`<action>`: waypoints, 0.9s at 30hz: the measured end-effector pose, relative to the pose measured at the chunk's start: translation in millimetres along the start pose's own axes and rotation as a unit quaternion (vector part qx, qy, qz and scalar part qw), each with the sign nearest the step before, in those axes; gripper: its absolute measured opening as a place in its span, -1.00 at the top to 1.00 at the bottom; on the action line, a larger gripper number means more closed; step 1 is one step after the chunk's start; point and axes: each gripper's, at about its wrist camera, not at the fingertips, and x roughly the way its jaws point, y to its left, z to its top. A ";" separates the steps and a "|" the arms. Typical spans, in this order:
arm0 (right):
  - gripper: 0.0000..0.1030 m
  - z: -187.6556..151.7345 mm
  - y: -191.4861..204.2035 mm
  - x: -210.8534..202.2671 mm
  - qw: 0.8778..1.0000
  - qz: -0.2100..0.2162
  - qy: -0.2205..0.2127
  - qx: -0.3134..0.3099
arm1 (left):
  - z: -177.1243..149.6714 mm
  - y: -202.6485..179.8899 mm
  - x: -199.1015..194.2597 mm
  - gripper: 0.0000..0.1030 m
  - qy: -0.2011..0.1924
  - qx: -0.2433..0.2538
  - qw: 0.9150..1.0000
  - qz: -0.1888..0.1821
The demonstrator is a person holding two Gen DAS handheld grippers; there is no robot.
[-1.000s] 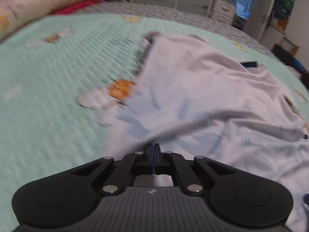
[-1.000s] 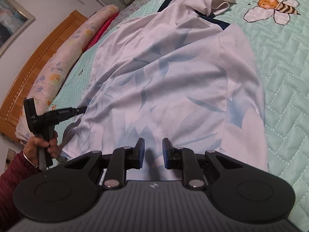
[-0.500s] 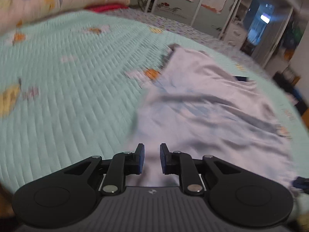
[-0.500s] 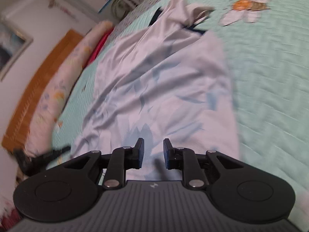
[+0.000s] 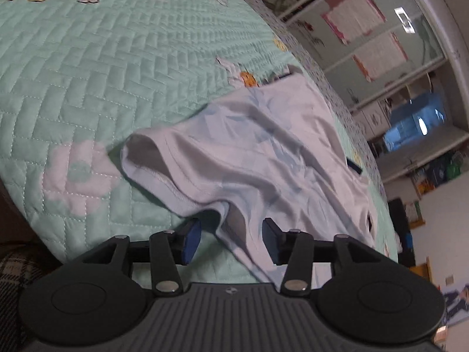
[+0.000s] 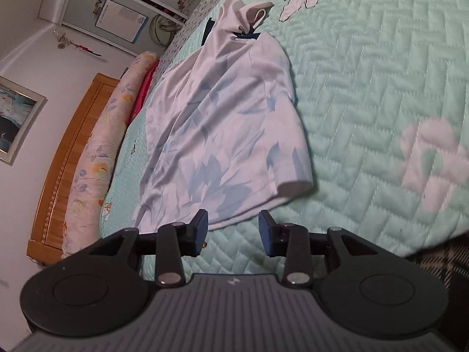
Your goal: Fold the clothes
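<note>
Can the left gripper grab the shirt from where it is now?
Probably yes. The left gripper has just been opening, and a fold of the shirt's hem lies loose between its pads, untouched. Nothing blocks it on the quilt.

No legible text, wall posters too blurred

The room light is dim and soft, tinting the quilt bluish. A bright blue glow shows in the doorway far beyond the quilt. Fisheye curvature bends both views' edges. The quilt's near edge is slightly blurred; shadows beneath the shirt are faint.
</note>
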 end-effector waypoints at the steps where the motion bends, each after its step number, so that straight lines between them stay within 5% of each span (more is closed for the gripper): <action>1: 0.18 -2.2 -2.3 0.1 1.000 0.000 0.003 0.003 | 0.8 0.4 1.4 -0.07 -0.008 -0.011 1.000 0.000; 5: 0.14 -10.6 -9.0 3.3 1.000 0.006 0.018 0.023 | 6.8 -0.8 8.8 -0.10 -0.022 -0.031 0.999 0.009; 10: 0.13 -18.5 -15.8 12.0 0.998 0.012 0.032 0.054 | 6.8 -9.3 16.3 -0.05 -0.018 0.007 1.000 0.014; 19: 0.12 -17.2 -32.0 26.0 0.989 0.040 -0.007 0.144 | 6.2 -4.1 19.4 -0.01 -0.010 0.012 1.000 0.012; 27: 0.12 -12.1 -34.0 32.7 0.986 0.055 -0.039 0.154 | 7.2 -1.7 22.6 -0.01 -0.009 0.018 1.000 0.006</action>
